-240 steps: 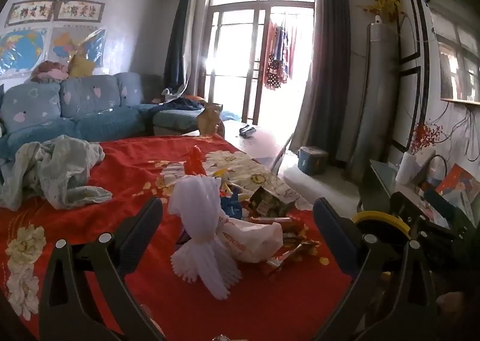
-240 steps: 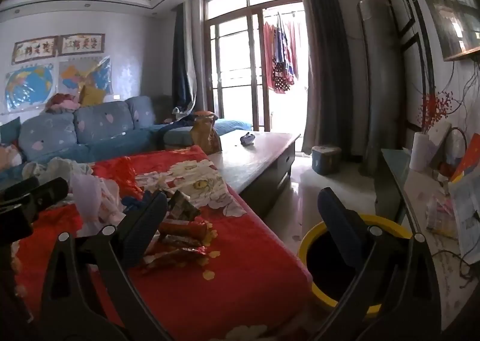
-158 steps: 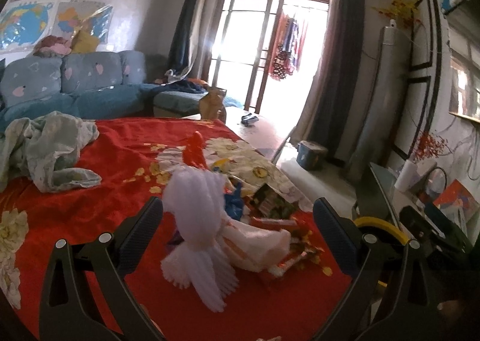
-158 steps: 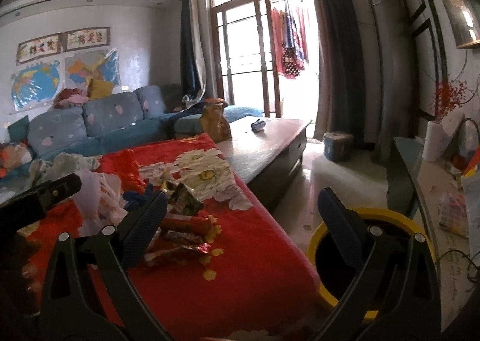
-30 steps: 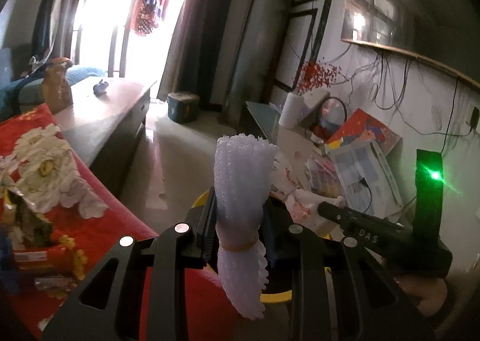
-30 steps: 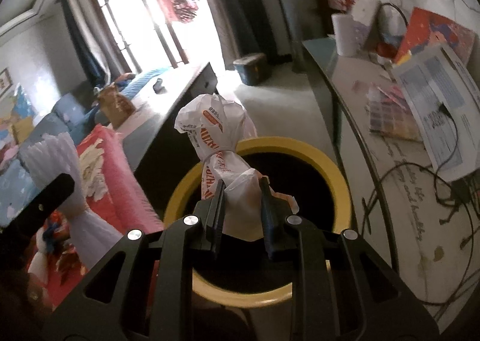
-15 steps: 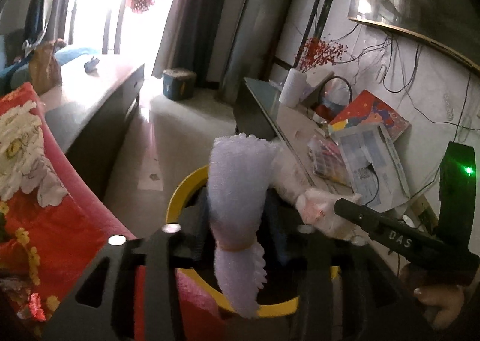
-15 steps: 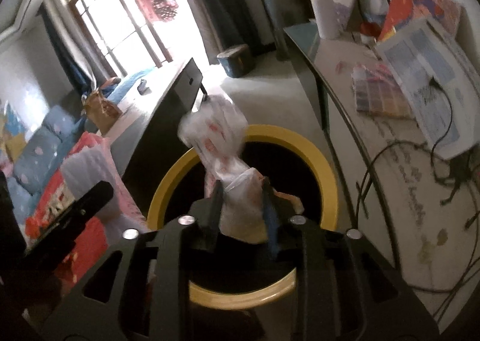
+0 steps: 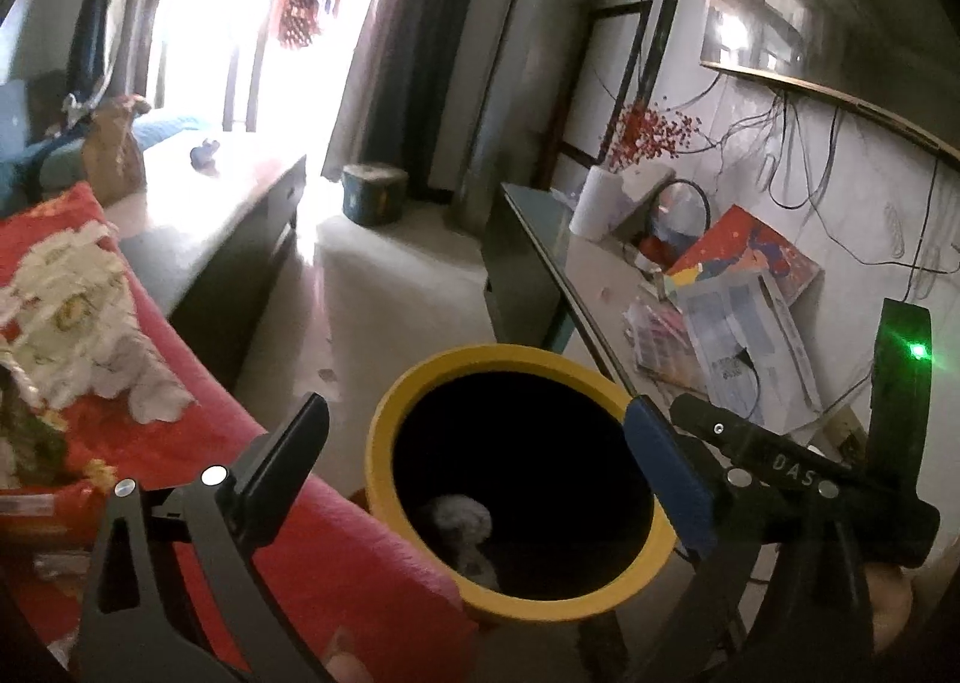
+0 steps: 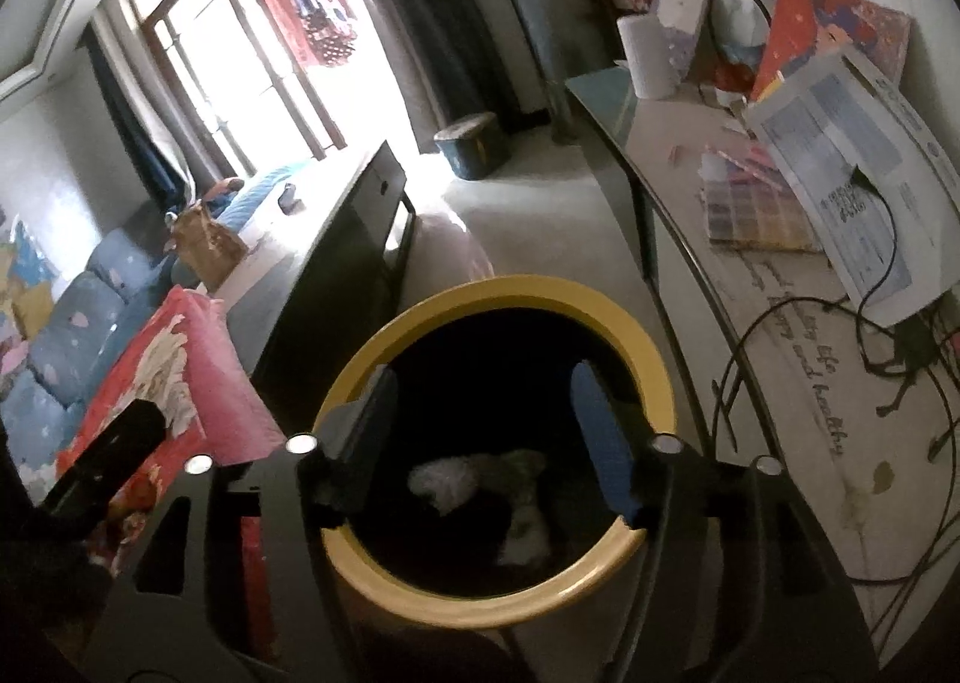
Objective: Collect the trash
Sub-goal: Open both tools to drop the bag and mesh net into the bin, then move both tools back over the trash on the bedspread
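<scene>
A yellow-rimmed trash bin [image 9: 480,359] [image 10: 648,347] stands on the floor between the red-covered table and a glass desk. Pale trash lies at its dark bottom: the white foam net [image 9: 462,515] and the white plastic bag [image 10: 522,521]. My left gripper [image 9: 480,437] hangs over the bin, jaws opening wide, nothing between them. My right gripper [image 10: 486,407] is also above the bin mouth, jaws opening and empty. Snack wrappers [image 9: 24,437] remain on the red cloth at the left edge.
The red flowered cloth [image 9: 198,431] covers the table left of the bin. A glass desk [image 10: 780,323] with papers, cables and a paper roll runs along the right. A dark coffee table [image 9: 228,215] and a small blue bin [image 9: 375,194] stand farther back.
Both grippers have opened. The foam net has dropped from the left gripper and the plastic bag from the right one, and both now lie inside the bin.
</scene>
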{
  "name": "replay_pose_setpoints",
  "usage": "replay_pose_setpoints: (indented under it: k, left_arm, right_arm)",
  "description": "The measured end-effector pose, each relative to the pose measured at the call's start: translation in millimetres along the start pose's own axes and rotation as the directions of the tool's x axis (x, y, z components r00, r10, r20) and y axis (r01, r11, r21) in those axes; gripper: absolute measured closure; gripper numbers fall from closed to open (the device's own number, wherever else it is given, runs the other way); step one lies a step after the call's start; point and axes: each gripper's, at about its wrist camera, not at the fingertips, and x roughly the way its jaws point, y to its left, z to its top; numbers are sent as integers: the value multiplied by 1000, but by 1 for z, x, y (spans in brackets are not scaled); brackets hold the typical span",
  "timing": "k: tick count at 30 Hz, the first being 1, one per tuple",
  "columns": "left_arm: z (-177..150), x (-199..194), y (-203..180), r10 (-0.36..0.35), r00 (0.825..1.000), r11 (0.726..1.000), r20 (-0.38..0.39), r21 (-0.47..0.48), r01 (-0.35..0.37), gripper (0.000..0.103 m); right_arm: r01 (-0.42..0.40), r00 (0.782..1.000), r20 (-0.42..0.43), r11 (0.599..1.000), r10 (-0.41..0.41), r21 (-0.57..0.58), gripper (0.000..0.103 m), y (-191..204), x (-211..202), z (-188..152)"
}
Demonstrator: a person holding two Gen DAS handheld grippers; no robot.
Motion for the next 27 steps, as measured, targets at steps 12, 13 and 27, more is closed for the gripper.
replay_pose_setpoints:
  k: [12,13,27]
  left_arm:
    - [1,-59,24,99,990,995,98,-31,-97,7]
    - [1,-63,27,106,989,994,103,-31,-104,7]
    - [-6,-122,68,207,962,974,177,-133,-185,7]
  right_arm:
    - [-73,996,36,988,78,-135,33,44,-22,-4]
    - [-80,996,36,985,87,-154,33,50,-24,-5]
    - [-189,981,-21,931,192,-311,31,106,-38,-27]
